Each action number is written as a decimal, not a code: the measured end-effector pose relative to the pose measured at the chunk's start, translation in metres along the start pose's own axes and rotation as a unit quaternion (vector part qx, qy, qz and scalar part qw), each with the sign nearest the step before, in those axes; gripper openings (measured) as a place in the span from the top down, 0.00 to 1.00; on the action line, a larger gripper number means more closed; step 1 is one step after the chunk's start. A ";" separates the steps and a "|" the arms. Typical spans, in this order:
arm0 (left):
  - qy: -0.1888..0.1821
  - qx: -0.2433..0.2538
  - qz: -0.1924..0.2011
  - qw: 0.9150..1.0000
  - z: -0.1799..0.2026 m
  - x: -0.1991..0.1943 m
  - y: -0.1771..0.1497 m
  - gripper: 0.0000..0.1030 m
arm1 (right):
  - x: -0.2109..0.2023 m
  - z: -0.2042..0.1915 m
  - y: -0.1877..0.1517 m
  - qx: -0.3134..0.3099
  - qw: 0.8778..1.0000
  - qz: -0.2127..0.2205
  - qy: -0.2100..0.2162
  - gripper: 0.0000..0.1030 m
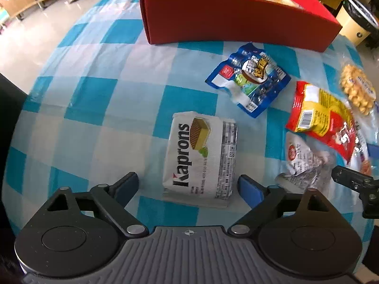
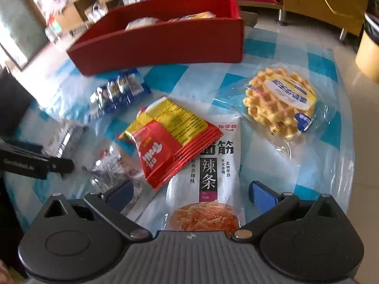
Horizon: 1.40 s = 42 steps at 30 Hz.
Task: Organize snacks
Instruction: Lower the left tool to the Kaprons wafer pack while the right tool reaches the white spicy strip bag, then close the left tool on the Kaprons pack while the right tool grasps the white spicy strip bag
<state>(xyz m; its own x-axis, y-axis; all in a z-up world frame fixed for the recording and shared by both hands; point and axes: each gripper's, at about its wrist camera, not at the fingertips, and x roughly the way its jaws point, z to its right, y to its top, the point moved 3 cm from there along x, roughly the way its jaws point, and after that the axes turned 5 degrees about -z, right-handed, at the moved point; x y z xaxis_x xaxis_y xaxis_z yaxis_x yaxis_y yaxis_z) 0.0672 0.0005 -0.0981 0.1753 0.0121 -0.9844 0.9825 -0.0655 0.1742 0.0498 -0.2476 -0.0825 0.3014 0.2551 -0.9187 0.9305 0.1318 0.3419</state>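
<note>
Snacks lie loose: both grippers' fingers gape wide, holding nothing; left gripper (image 1: 188, 187) should straddle the wafer pack (image 1: 201, 158) squarely before squeezing.

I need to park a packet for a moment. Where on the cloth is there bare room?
Bare cloth lies left of the Kaprons wafer pack, up to the red box. A smaller bare strip runs between the box and the blue packet. It is crowded to the right: red-and-yellow packet, white spicy-strip bag, waffle.
</note>
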 end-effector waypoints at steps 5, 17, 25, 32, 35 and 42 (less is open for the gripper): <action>0.003 0.000 0.001 1.000 0.003 0.003 -0.003 0.03 | 0.007 -0.009 0.000 -0.029 0.998 0.028 -0.044 0.00; 0.004 0.001 0.006 1.000 0.008 0.005 -0.004 0.00 | -0.004 -0.002 0.000 -0.018 0.998 0.021 -0.065 0.34; -0.001 0.004 0.012 1.000 0.002 -0.009 -0.013 0.29 | -0.036 0.008 -0.043 0.056 0.998 0.008 -0.008 0.58; -0.003 0.004 0.004 1.000 0.002 -0.006 -0.017 0.09 | -0.031 -0.020 -0.053 0.005 0.999 -0.005 -0.034 0.46; 0.010 -0.003 0.006 1.000 0.001 0.001 -0.010 0.00 | -0.022 -0.022 -0.046 -0.014 0.999 -0.006 -0.038 0.25; 0.001 -0.016 0.016 1.000 -0.001 -0.001 -0.004 0.14 | -0.023 -0.024 -0.046 -0.033 0.998 0.012 -0.051 0.52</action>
<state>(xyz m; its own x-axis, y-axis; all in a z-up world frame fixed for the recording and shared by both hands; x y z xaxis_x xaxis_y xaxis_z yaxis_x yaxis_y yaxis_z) 0.0632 0.0014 -0.0972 0.2074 0.0124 -0.9782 0.9778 -0.0331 0.2069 -0.0047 -0.2368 -0.0722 0.3463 0.1596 -0.9245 0.9080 0.1907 0.3730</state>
